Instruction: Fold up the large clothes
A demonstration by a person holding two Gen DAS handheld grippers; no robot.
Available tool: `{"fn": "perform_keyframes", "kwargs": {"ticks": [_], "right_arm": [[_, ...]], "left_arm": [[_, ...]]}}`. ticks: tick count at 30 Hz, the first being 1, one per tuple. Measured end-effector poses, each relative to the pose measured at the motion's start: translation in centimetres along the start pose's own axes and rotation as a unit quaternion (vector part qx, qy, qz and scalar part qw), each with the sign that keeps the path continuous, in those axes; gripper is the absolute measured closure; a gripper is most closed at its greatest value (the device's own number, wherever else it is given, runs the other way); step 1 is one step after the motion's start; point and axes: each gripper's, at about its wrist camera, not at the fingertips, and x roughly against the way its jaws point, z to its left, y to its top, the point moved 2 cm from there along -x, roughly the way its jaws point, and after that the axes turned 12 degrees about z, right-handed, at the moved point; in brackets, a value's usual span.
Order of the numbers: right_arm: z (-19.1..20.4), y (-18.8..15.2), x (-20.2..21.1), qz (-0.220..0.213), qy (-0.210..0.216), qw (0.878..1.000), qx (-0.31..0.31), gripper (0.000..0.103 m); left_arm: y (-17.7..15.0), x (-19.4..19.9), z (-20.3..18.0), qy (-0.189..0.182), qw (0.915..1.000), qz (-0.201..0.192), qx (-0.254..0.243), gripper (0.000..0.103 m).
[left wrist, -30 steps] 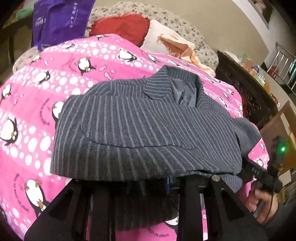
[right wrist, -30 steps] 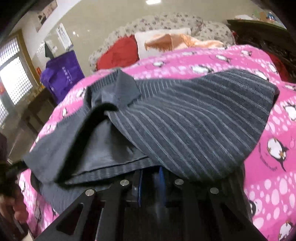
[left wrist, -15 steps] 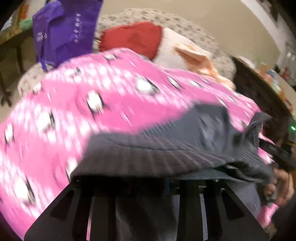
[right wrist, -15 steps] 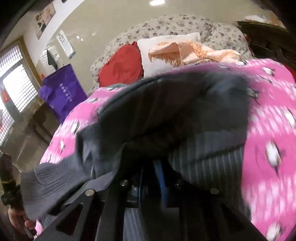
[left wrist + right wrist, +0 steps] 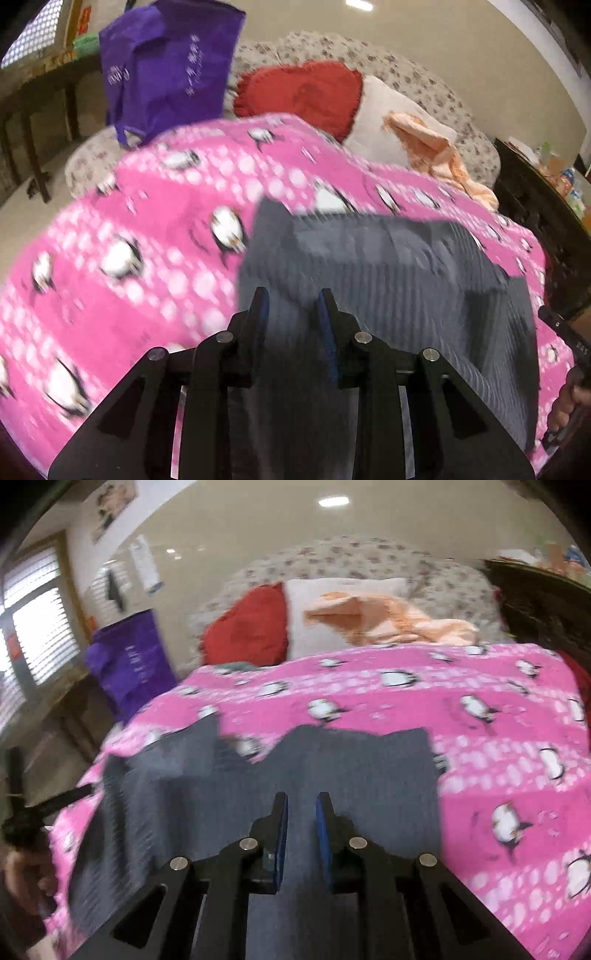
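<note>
A dark grey pinstriped jacket (image 5: 406,277) lies folded on a pink penguin blanket (image 5: 147,240), blurred by motion. My left gripper (image 5: 291,306) hovers over the jacket's near left edge, with a clear gap between its blue pads and nothing in it. In the right wrist view the jacket (image 5: 351,768) spreads under my right gripper (image 5: 301,808), whose pads stand a narrow gap apart and hold nothing. The blanket (image 5: 480,701) shows beyond it. A hand (image 5: 569,398) with the other gripper's body shows at the right edge of the left wrist view.
A purple bag (image 5: 166,70) stands at the back left by a dark table (image 5: 33,110). A red cushion (image 5: 303,96), a white pillow (image 5: 332,602) and a peach cloth (image 5: 439,155) lie at the bed's head. A dark wooden cabinet (image 5: 535,206) flanks the right side.
The jacket no longer drapes over the fingers of either gripper. It now lies flat on the blanket, and both grippers have drawn back and up with their fingertips bare.
</note>
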Motion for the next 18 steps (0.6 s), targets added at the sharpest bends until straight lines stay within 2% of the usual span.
{"fn": "perform_keyframes", "kwargs": {"ticks": [4, 7, 8, 10, 11, 14, 16, 17, 18], "right_arm": [[5.7, -1.1, -1.3, 0.052, 0.049, 0.994, 0.078, 0.089], [8.6, -1.2, -2.3, 0.060, 0.036, 0.992, 0.109, 0.087], [9.3, -1.0, -2.6, 0.053, 0.022, 0.992, 0.115, 0.073], [10.2, -0.9, -2.9, 0.036, -0.001, 0.993, 0.115, 0.049], [10.3, -0.7, -3.1, 0.032, -0.002, 0.993, 0.112, 0.047], [10.6, -0.3, -4.4, 0.044, -0.007, 0.994, 0.096, 0.047], [10.4, 0.2, -5.9, 0.066, 0.004, 0.995, 0.078, 0.047], [10.3, 0.4, -7.1, 0.086, 0.008, 0.994, 0.072, 0.057], [10.2, 0.6, -8.2, 0.102, -0.005, 0.993, 0.066, 0.072]], "left_arm": [[-2.8, -1.7, -0.6, 0.003, 0.9999, 0.015, 0.002, 0.077], [-5.4, -2.6, 0.0, 0.041, 0.9990, 0.001, -0.020, 0.076], [-6.3, -3.0, 0.5, 0.045, 0.9986, 0.001, -0.027, 0.076], [-6.6, -2.7, 1.6, 0.017, 0.9998, -0.003, -0.006, 0.076], [-6.5, -2.8, 2.2, 0.011, 0.9999, -0.001, 0.009, 0.076], [-6.6, -2.8, 2.8, -0.012, 0.9996, -0.002, 0.024, 0.076], [-6.7, -2.7, 2.9, -0.021, 0.9994, -0.003, 0.028, 0.076], [-6.8, -2.6, 3.1, -0.028, 0.9990, -0.004, 0.033, 0.076], [-7.0, -2.4, 3.4, -0.036, 0.9986, -0.007, 0.039, 0.076]]}}
